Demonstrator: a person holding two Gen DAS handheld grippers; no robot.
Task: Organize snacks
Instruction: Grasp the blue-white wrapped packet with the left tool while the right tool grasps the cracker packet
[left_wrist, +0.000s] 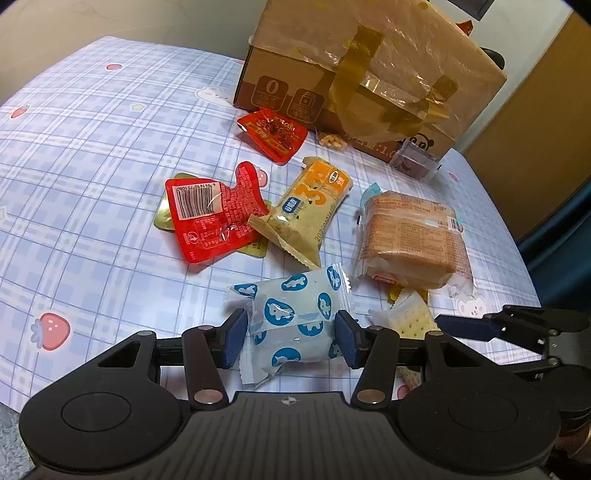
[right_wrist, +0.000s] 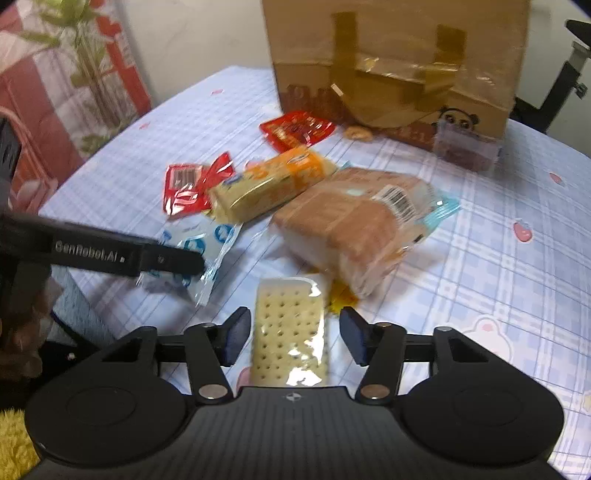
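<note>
Snacks litter a blue plaid tablecloth (left_wrist: 92, 147) before a cardboard box (left_wrist: 369, 74).

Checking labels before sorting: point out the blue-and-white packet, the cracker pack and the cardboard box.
blue-and-white packet (left_wrist: 295, 317), left wrist view, middle of the wrapper between the fingers.
cracker pack (right_wrist: 290, 332), right wrist view, centre of the dotted cracker face.
cardboard box (right_wrist: 399, 44), right wrist view, upper front wall.
</note>
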